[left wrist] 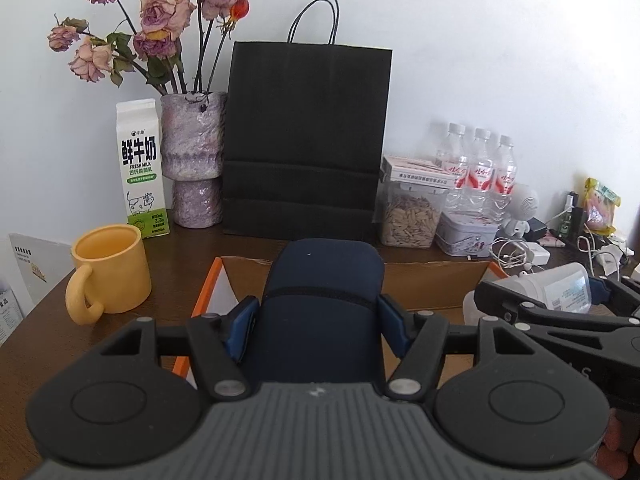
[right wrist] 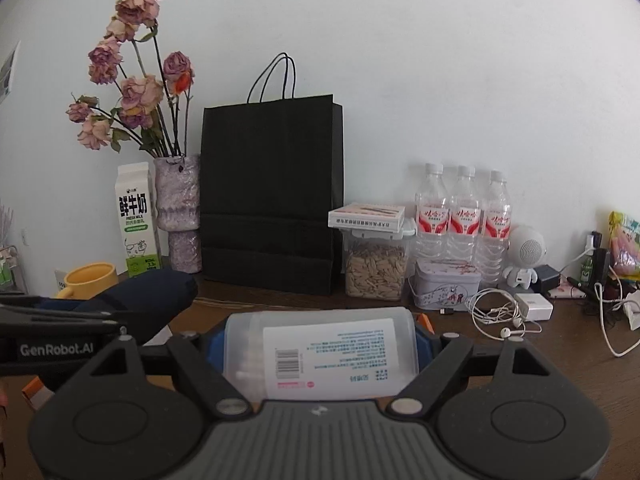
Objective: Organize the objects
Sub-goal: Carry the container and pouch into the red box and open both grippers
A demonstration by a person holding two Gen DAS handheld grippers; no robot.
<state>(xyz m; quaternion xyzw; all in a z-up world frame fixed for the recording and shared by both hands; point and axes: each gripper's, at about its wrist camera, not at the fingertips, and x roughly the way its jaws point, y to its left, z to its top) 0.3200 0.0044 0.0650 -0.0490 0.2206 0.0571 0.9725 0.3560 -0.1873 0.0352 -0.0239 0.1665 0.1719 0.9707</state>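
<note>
Yellow mug (left wrist: 108, 276), empty, left on bench (left wrist: 168, 280). Milk carton (left wrist: 141, 168), printed "FRESH MILK", against wall. Dark pouch (left wrist: 320, 304), pinched in left hand-held gripper (left wrist: 316, 326) above open cardboard box (left wrist: 432, 280), likely bound there. Clear plastic tub (right wrist: 320, 354), barcode label, clamped in right hand-held gripper (right wrist: 316, 356); "GenRobot.AI" on neighbouring tool.

A black paper bag (left wrist: 307, 140) is seen upright against the white wall, at the back of a dark wooden table (left wrist: 172, 280). Just to its left a purple vase (left wrist: 195, 156) with dried roses (left wrist: 160, 16) is placed, then a milk carton (left wrist: 141, 168), and nearer a yellow mug (left wrist: 110, 276). To the right of the bag, a jar of seeds (right wrist: 376, 268), three water bottles (right wrist: 464, 216), a small tin (right wrist: 446, 284) and white earphones (right wrist: 500, 316) are found.
</note>
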